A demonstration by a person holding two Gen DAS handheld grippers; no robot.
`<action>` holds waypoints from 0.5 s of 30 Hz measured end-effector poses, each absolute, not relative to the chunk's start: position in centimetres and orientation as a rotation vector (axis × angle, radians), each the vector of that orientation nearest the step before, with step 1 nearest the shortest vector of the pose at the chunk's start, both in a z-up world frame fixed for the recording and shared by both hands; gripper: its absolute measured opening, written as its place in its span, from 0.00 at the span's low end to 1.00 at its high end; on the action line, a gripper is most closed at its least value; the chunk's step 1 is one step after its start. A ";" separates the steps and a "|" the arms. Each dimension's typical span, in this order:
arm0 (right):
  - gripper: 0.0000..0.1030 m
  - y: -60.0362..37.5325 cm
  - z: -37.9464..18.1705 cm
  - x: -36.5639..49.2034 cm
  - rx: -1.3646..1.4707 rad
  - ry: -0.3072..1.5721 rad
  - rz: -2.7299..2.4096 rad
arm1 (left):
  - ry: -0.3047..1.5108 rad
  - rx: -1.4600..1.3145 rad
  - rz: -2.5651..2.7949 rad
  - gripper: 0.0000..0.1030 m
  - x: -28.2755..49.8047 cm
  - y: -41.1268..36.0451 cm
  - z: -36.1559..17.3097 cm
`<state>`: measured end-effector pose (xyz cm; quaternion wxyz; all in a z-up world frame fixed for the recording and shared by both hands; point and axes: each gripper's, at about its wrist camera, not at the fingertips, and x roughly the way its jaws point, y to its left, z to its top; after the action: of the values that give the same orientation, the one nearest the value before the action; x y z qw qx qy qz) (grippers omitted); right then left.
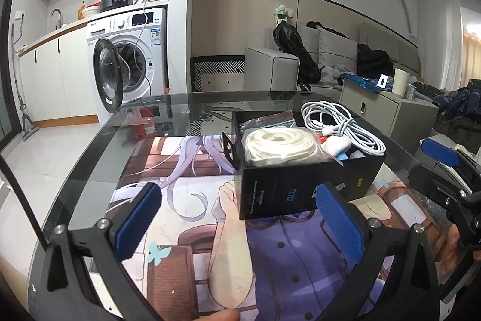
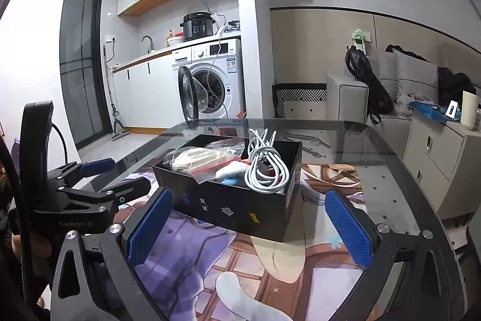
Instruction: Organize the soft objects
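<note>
Soft stuff sits in the black cardboard box (image 2: pixel 228 202) on the glass table (image 2: pixel 390 170): coiled white cable (image 2: pixel 266 170), bagged cream cord (image 1: pixel 279 145). "GenRobot.AI" reads on the left gripper (image 2: pixel 126 176). Both it and the right gripper (image 2: pixel 249 226) gape empty.

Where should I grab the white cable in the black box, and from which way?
Grab the white cable on the bunched loops that stick up above the black box rim, coming down from above. The box walls block a sideways reach, and the loops pile highest there, beside the bagged cream cord. The right gripper is nearer and open.
</note>
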<state>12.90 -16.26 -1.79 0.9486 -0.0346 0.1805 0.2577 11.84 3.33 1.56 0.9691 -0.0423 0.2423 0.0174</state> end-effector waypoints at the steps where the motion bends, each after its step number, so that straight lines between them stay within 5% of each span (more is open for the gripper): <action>1: 1.00 -16.2 -1.8 12.9 -0.074 0.367 0.527 | 0.489 -0.086 0.036 1.00 11.8 3.3 1.5; 15: 1.00 -16.0 -1.8 12.7 -0.086 0.365 0.530 | 0.480 -0.072 0.045 1.00 11.6 3.0 1.5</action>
<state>12.70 -16.02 -1.82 0.9477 -0.0422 0.1792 0.2605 11.62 3.04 1.54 0.9704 -0.0356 0.2378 0.0222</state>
